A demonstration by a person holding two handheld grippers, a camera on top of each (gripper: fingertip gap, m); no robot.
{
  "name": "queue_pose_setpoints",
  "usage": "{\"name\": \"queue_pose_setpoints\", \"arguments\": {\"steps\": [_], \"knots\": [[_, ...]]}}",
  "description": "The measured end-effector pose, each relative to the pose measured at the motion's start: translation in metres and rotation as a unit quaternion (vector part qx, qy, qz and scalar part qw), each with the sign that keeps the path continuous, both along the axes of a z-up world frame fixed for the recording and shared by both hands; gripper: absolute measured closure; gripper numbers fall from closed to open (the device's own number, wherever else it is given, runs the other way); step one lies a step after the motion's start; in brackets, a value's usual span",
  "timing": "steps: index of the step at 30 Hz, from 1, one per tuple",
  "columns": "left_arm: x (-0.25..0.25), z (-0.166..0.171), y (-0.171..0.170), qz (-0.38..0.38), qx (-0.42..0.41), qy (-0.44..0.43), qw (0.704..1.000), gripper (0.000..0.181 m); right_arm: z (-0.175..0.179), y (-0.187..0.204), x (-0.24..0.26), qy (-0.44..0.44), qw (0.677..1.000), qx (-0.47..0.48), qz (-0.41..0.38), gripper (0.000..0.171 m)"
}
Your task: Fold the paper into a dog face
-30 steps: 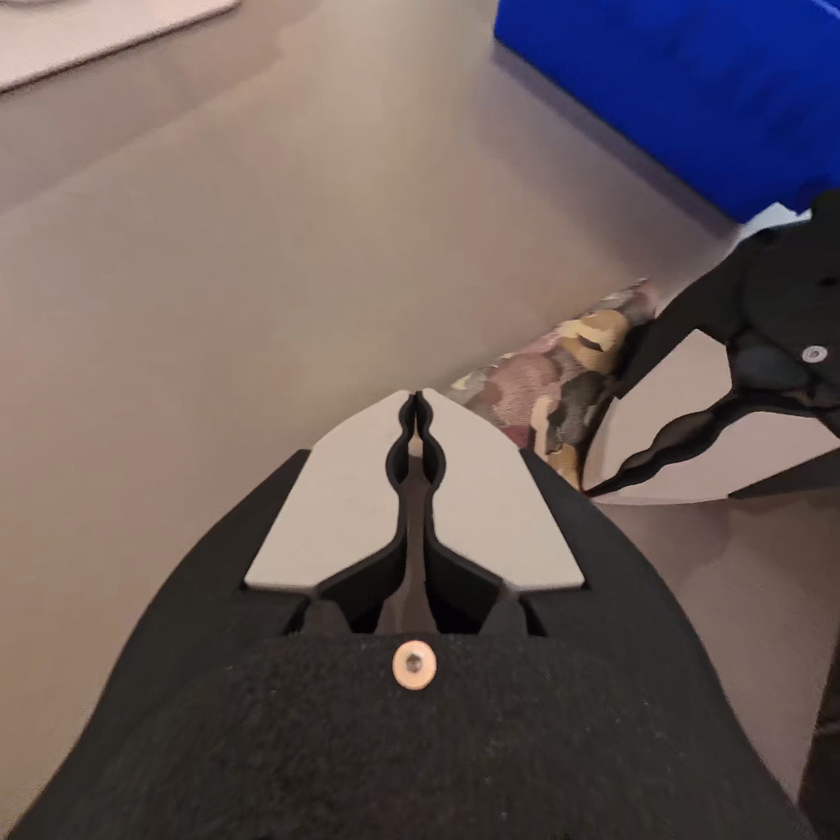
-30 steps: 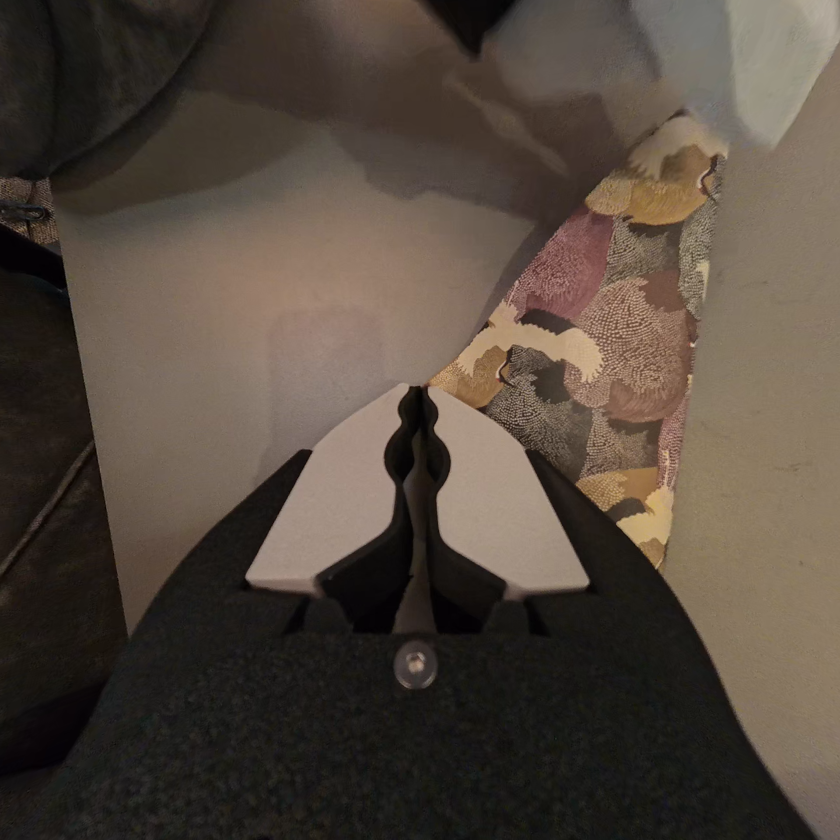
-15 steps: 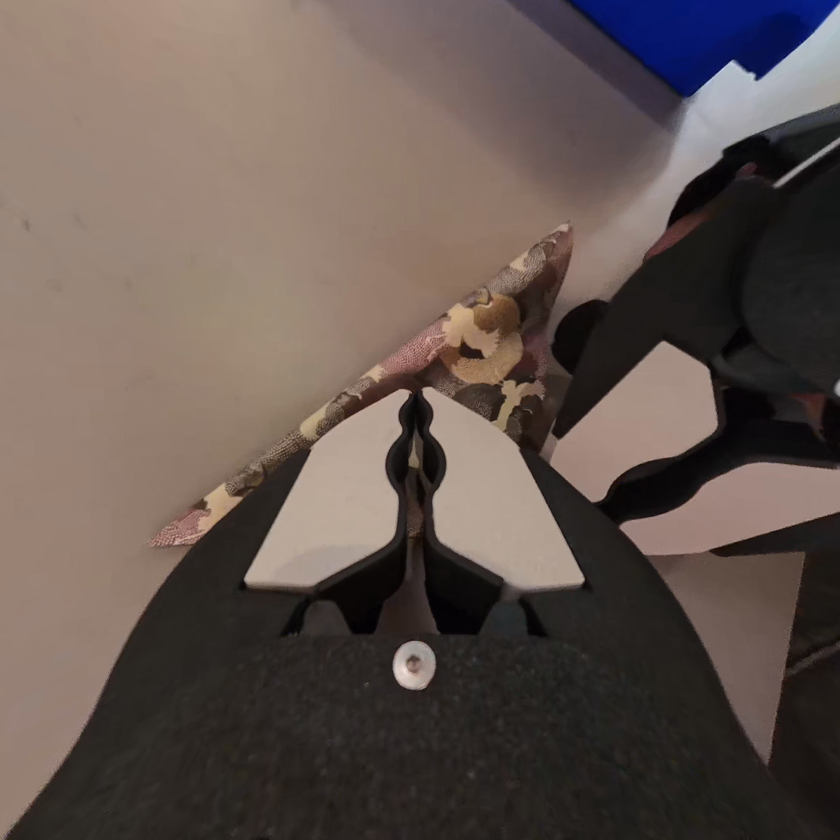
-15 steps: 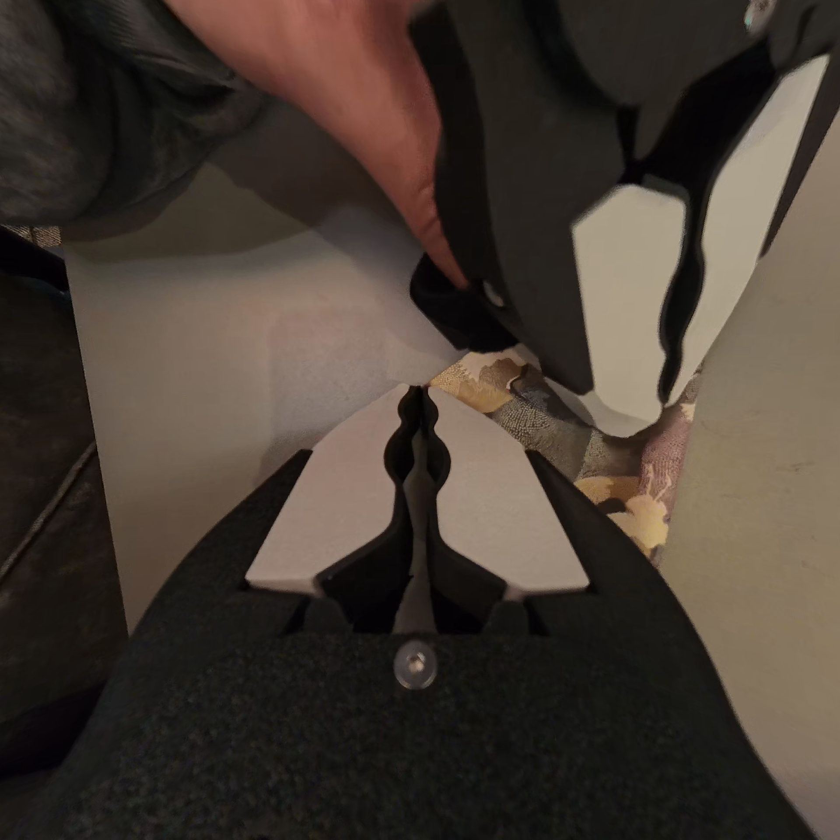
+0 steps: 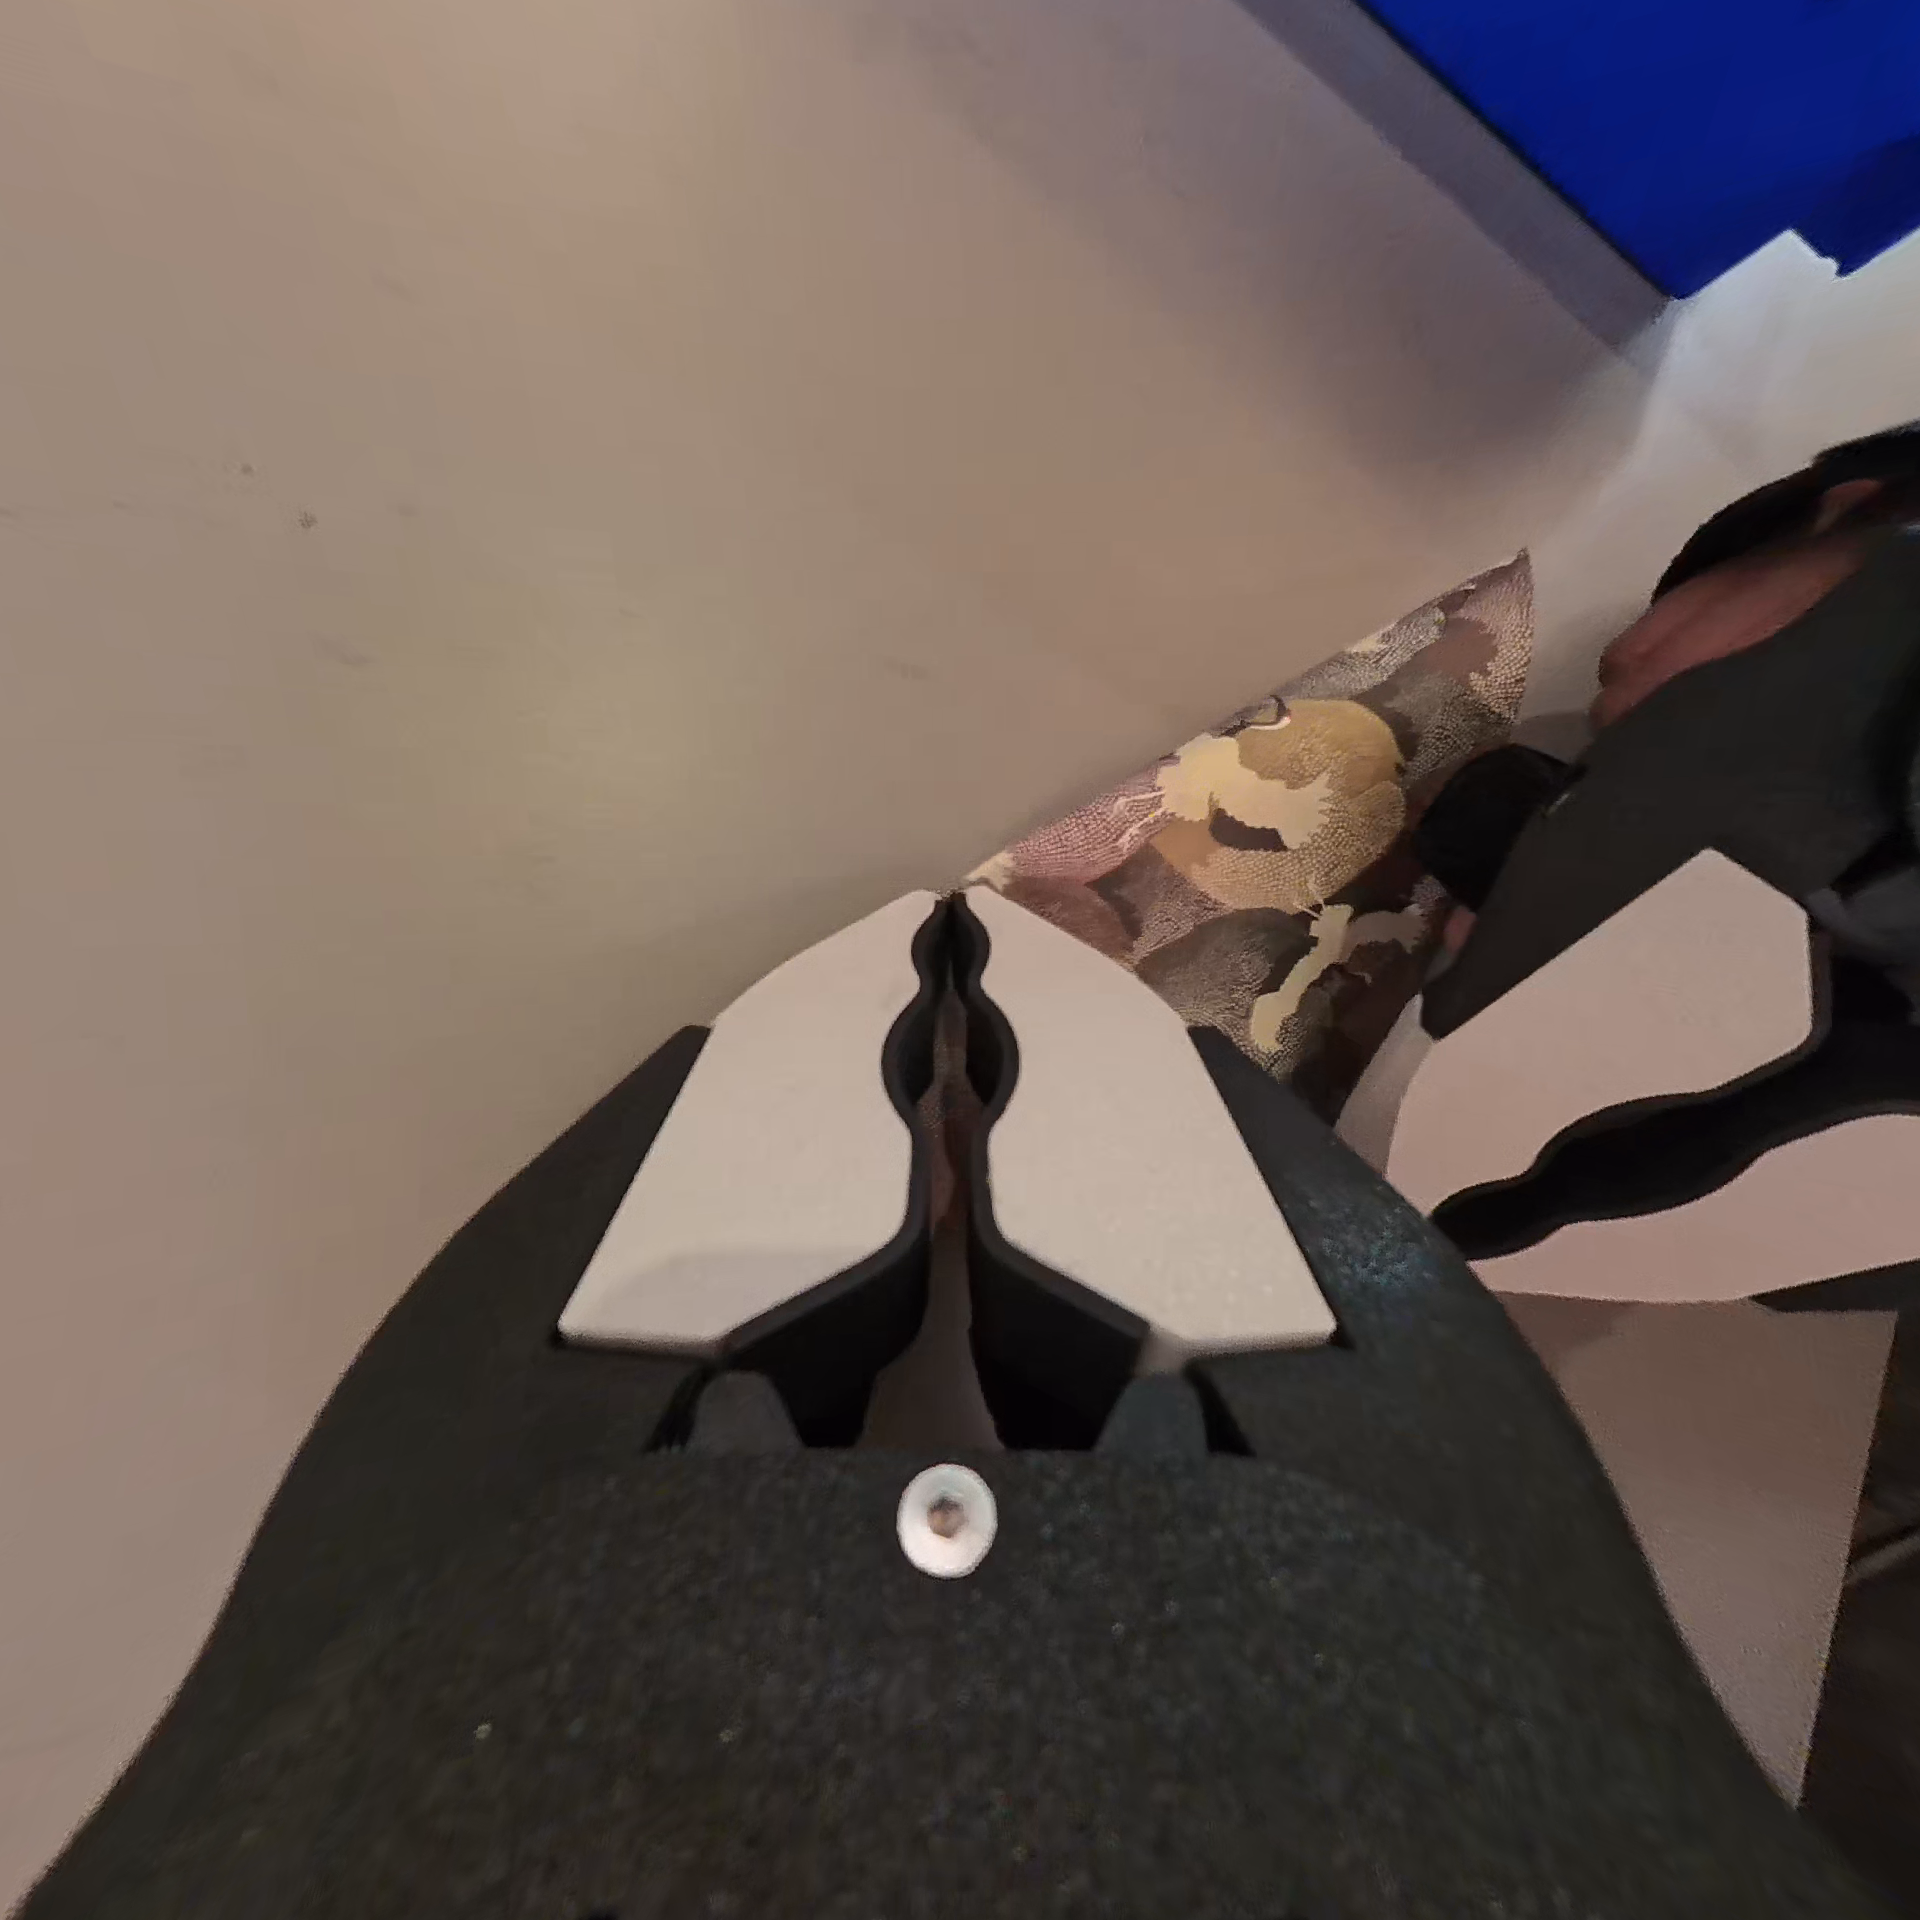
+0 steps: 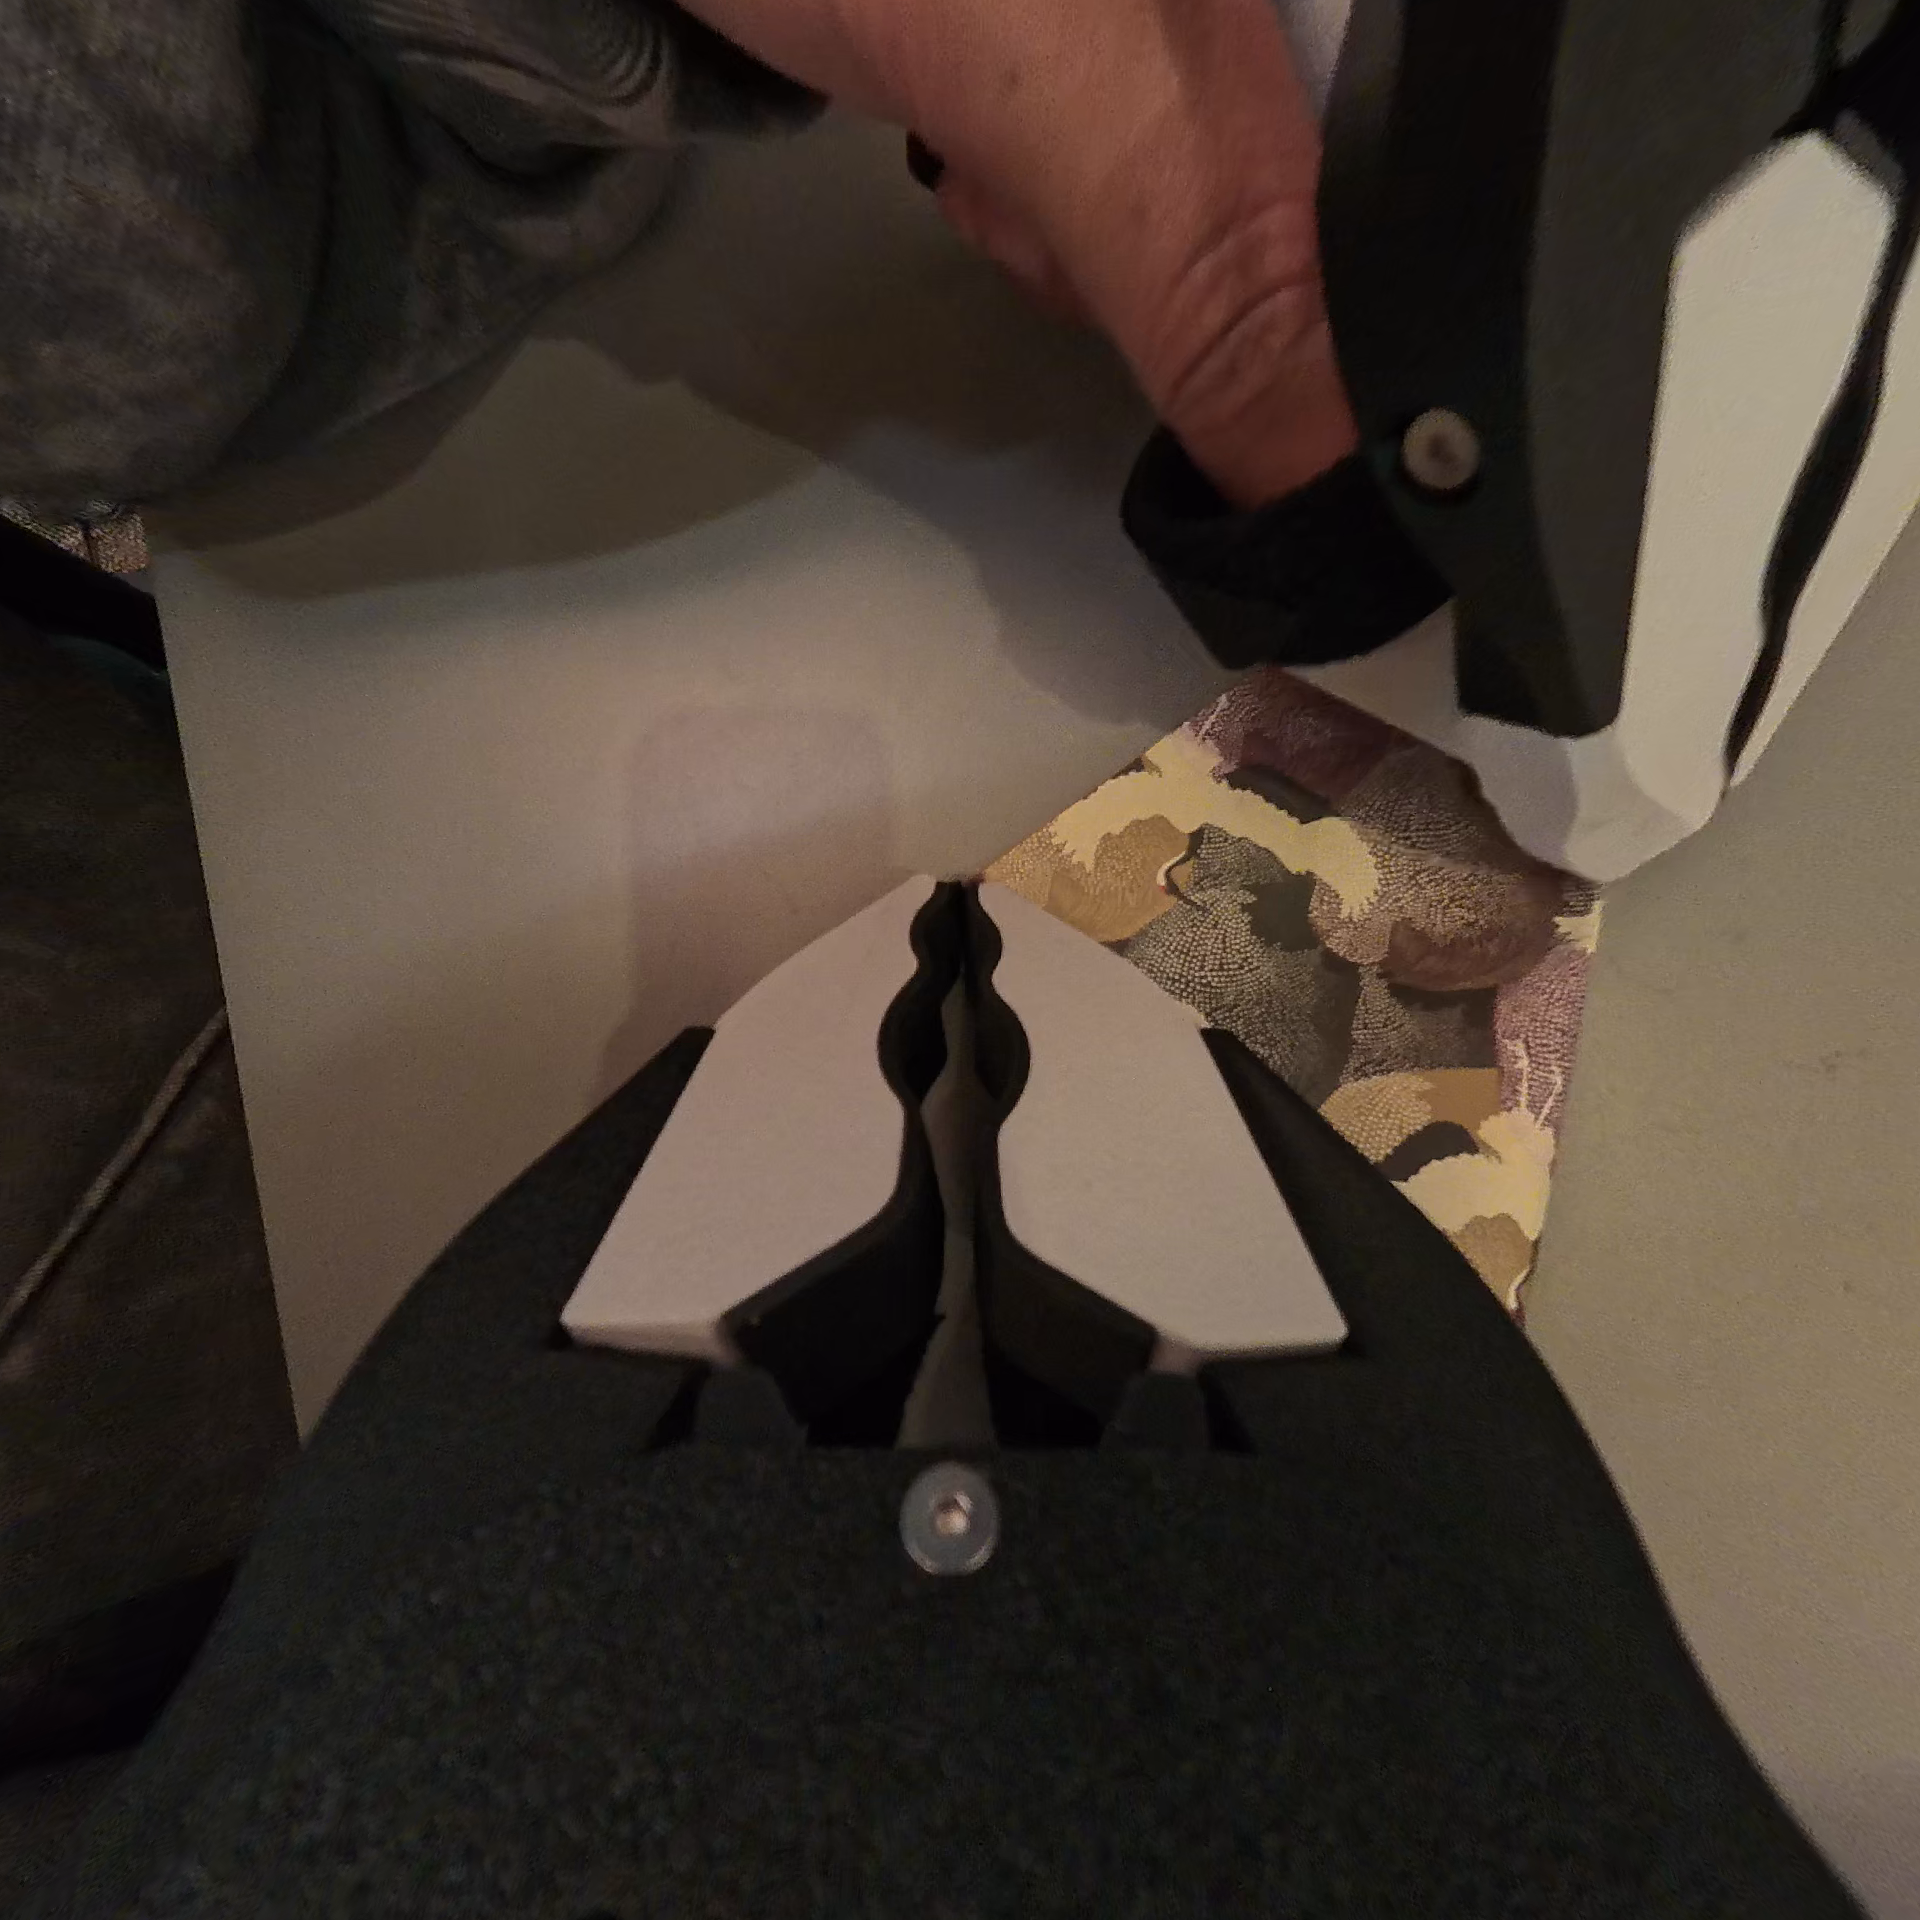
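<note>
The patterned paper (image 5: 1278,831) lies folded flat on the table, a pointed strip with a purple, gold and grey print. It also shows in the right wrist view (image 6: 1351,956). My left gripper (image 5: 951,909) is shut, its tip resting on the paper's long edge; the paper's lower part is hidden under it. My right gripper (image 6: 956,883) is shut, its tip at the paper's corner on a white sheet (image 6: 499,935). Each gripper shows in the other's view: the right (image 5: 1439,1221) beside the paper, the left (image 6: 1725,790) on the paper's far end.
A blue box (image 5: 1662,125) stands at the table's far right. The beige table (image 5: 520,520) stretches left of the paper. A person's hand (image 6: 1195,260) and grey sleeve (image 6: 260,208) hold the left gripper. The white sheet's left edge meets a dark surface (image 6: 94,1039). About 10 cm separates my left fingertips from my right.
My left gripper swung in from the bare table onto the paper and now covers its lower end. In the right wrist view it has moved up and right. The right gripper has stayed still.
</note>
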State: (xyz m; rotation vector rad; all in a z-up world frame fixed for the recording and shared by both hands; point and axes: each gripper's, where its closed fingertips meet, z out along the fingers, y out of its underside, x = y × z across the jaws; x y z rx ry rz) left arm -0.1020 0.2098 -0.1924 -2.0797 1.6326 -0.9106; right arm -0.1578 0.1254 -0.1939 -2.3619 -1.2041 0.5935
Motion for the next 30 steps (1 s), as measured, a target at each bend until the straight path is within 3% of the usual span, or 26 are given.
{"name": "queue_pose_setpoints", "arguments": {"steps": [7,13,20,30], "knots": [[-0.008,0.003,0.015,0.024,0.017,-0.004,1.000,0.181,0.000,0.001,0.000,0.003,1.000,-0.001,0.000,0.171],[-0.002,0.034,-0.007,-0.024,-0.002,-0.070,0.997,0.181,-0.001,0.001,-0.001,0.005,1.000,-0.001,0.000,0.171],[0.001,0.000,-0.008,-0.027,0.023,-0.002,0.999,0.181,-0.001,0.001,-0.001,0.004,1.000,0.000,0.000,0.171],[-0.007,-0.001,-0.003,-0.052,0.078,0.000,0.996,0.181,-0.001,-0.001,0.000,0.006,1.000,-0.007,0.014,0.171]]}}
